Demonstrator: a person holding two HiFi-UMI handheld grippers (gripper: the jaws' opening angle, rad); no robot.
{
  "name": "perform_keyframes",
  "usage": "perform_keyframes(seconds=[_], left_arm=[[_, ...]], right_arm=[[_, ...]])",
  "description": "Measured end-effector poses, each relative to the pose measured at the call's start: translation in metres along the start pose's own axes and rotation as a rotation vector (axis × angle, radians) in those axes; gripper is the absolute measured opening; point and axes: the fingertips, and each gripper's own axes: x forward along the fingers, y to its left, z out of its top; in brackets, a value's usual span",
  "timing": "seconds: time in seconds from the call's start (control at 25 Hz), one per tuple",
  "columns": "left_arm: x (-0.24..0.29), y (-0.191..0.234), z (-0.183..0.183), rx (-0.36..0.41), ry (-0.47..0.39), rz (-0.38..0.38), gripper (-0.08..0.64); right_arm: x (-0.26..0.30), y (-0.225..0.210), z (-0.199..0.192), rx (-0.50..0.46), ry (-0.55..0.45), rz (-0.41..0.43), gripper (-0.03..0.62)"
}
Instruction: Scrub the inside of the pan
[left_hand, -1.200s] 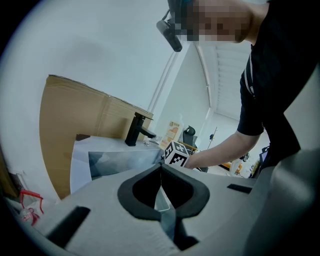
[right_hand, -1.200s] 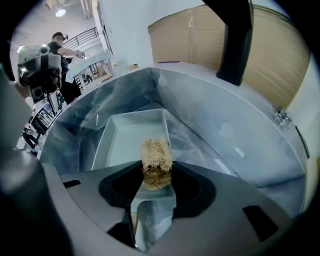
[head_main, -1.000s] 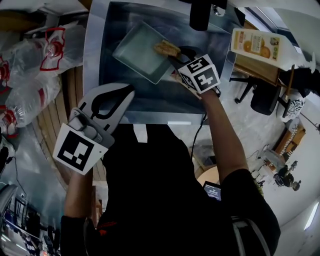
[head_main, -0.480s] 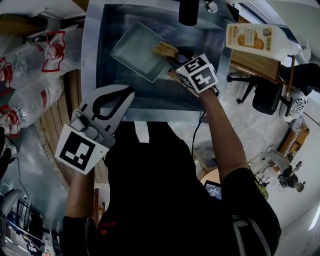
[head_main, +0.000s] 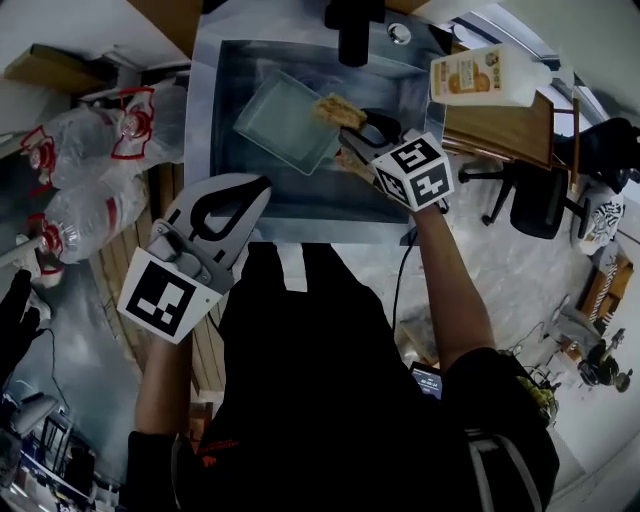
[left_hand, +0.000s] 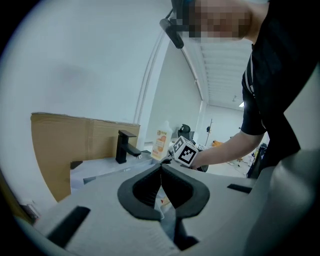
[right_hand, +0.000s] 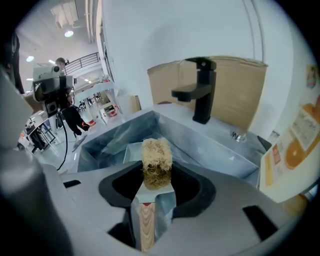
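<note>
A pale rectangular pan (head_main: 283, 124) lies tilted in the steel sink (head_main: 228, 190). My right gripper (head_main: 350, 128) is shut on a tan fibrous scrubber (head_main: 336, 108), which sits at the pan's right rim. In the right gripper view the scrubber (right_hand: 156, 163) stands up between the jaws of the right gripper (right_hand: 157, 174), with the pan (right_hand: 129, 151) beyond and below it. My left gripper (head_main: 261, 183) hangs at the sink's near left edge, shut and holding nothing. In its own view the left gripper (left_hand: 161, 167) has its pads pressed together.
A black faucet (right_hand: 199, 91) rises behind the sink. An orange-labelled bottle (head_main: 478, 76) stands on the counter to the right. Plastic bags (head_main: 90, 165) lie left of the sink. Brown cardboard (left_hand: 65, 145) backs the sink. An office chair (head_main: 540, 200) is on the floor.
The head view has shifted, so the sink sits a little lower and to the right in the picture. The scrubber stays at the pan's right rim. The left gripper has hardly moved.
</note>
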Motion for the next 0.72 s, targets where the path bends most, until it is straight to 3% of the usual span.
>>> perform_keyframes(seconds=[0.4, 0.72], left_arm=[[-0.025, -0.031, 0.043, 0.116, -0.044, 0.022, 0.020], [-0.040, -0.053, 0.063, 0.164, -0.075, 0.036, 0.020]], right_arm=[[-0.085, 0.026, 0.047, 0.023, -0.213, -0.026, 0.181], [-0.143, 0.048, 0.068, 0.035, -0.349, -0.027, 0.181]])
